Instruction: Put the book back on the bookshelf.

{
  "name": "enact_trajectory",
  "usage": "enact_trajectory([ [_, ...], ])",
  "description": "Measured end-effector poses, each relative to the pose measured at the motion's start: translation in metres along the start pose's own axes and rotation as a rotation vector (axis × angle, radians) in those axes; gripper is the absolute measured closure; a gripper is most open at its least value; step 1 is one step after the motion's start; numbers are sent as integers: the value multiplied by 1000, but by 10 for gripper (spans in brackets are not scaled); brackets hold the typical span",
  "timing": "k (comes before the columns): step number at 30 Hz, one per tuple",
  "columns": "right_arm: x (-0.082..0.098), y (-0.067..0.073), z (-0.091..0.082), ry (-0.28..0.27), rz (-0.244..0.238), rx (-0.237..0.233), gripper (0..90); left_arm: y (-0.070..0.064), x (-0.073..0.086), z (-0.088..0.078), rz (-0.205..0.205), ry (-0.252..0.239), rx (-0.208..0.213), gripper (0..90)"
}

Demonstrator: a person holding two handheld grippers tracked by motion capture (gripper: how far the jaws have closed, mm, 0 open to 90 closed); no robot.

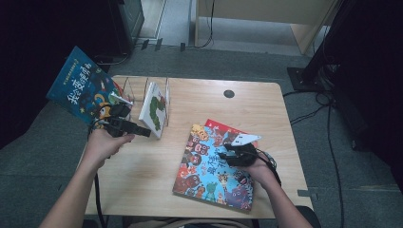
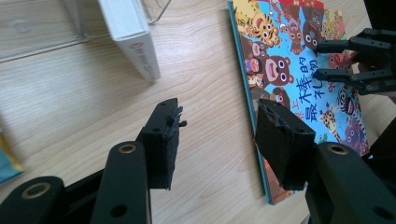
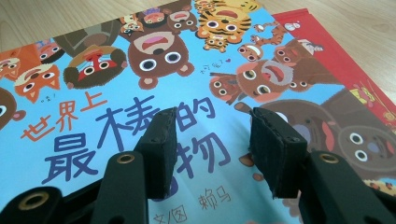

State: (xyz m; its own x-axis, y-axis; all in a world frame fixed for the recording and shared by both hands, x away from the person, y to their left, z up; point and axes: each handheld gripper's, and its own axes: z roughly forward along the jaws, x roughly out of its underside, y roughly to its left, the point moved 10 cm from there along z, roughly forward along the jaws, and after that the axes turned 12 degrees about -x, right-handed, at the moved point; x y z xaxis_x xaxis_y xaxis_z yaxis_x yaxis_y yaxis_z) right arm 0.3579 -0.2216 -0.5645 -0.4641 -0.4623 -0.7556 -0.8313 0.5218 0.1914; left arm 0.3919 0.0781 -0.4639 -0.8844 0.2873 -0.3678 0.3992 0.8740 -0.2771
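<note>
Blue animal-patterned book [image 1: 214,166] (red book [image 1: 223,127] beneath).

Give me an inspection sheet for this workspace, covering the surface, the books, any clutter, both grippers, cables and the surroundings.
Surface: wooden table, with a round dark cable port near the far edge.
Job's things: animal picture book lying flat, on top of a red book; white book standing in a clear wire book rack.
Clutter: blue book tilted at the table's left edge.
Grippers: left gripper open over bare wood, empty; right gripper open over the animal picture book, jaws apart, nothing between them.
Cables: black leads on the floor, right.
Surroundings: grey carpet; dark furniture.
</note>
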Motion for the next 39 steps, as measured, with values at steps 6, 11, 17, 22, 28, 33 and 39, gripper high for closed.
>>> enact_trajectory([
  [6,3,-2,-4,-6,19,12,549,-5,1,14,11,3,12,497],
  [11,5,-3,-7,-14,20,23,566,-7,1,22,19,-3,13,495],
  [17,7,-5,-11,-17,26,44,623,-12,2,32,23,-11,35,494],
  [22,9,-4,-14,-23,28,34,657,-18,5,43,34,-8,54,488],
  [28,15,-5,-22,-31,44,36,780,-30,8,62,56,1,72,485],
  [33,20,-9,-27,-32,47,55,834,-36,5,71,76,1,71,479],
  [39,26,-13,-34,-47,60,78,884,-44,5,79,110,-1,82,481],
])
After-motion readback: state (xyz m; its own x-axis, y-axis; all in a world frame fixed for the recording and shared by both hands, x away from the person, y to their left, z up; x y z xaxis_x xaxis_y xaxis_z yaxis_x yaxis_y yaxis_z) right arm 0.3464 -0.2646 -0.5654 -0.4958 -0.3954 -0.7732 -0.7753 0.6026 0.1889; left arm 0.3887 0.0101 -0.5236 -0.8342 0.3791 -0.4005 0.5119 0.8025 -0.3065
